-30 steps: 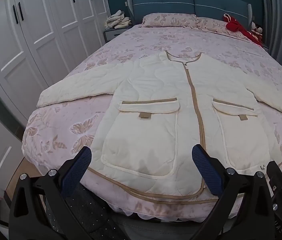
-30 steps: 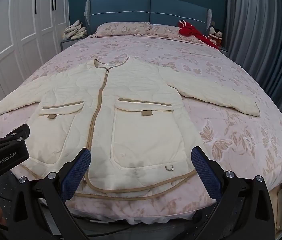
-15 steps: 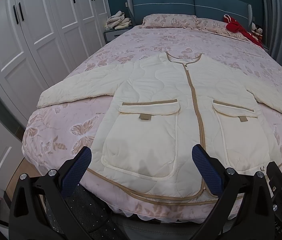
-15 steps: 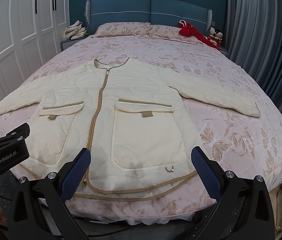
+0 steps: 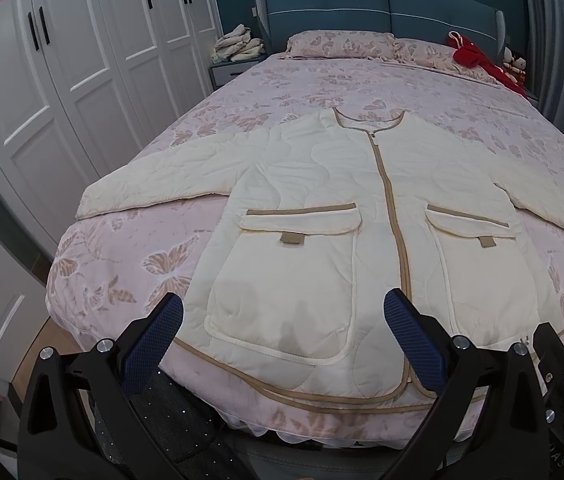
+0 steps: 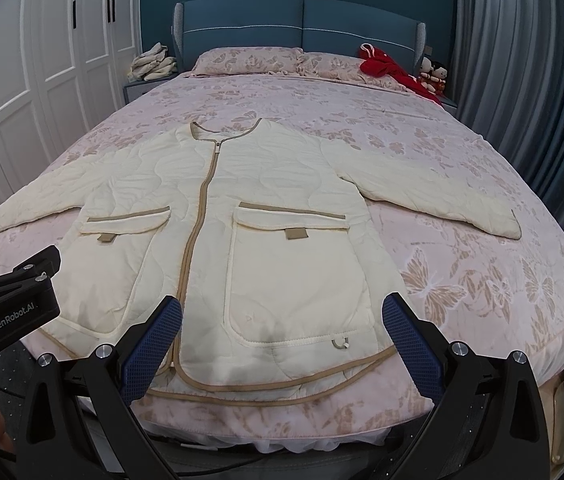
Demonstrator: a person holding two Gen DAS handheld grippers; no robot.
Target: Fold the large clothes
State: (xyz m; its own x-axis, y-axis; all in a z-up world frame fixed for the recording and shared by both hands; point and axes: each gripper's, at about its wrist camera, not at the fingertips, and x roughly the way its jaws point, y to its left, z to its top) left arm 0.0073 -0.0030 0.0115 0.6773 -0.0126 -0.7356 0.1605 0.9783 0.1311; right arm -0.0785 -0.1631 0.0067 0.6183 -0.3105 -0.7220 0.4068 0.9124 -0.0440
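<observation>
A cream quilted jacket [image 5: 321, 208] [image 6: 278, 216] with tan trim, a centre zip and two flap pockets lies flat, front up, on the pink butterfly bedspread [image 5: 130, 248] [image 6: 481, 280], sleeves spread to both sides. Its hem reaches the foot edge of the bed. My left gripper [image 5: 282, 340] hovers open at the hem, over the jacket's left pocket, holding nothing. My right gripper [image 6: 282, 340] hovers open at the hem over the right pocket, also holding nothing. The left gripper's body [image 6: 10, 304] shows at the left edge of the right wrist view.
White wardrobe doors [image 5: 62, 92] run along the left side of the bed. A blue headboard [image 6: 301, 24], pillows [image 6: 250, 60], a red garment [image 6: 393, 70] and small dolls [image 6: 433, 72] sit at the far end. Folded clothes [image 5: 238, 42] lie on a nightstand. Grey curtains [image 6: 521, 80] hang on the right.
Both grippers have drifted slightly back and up, so the jacket sits a little lower in each view. Jaws stay open; the jacket has not moved.
</observation>
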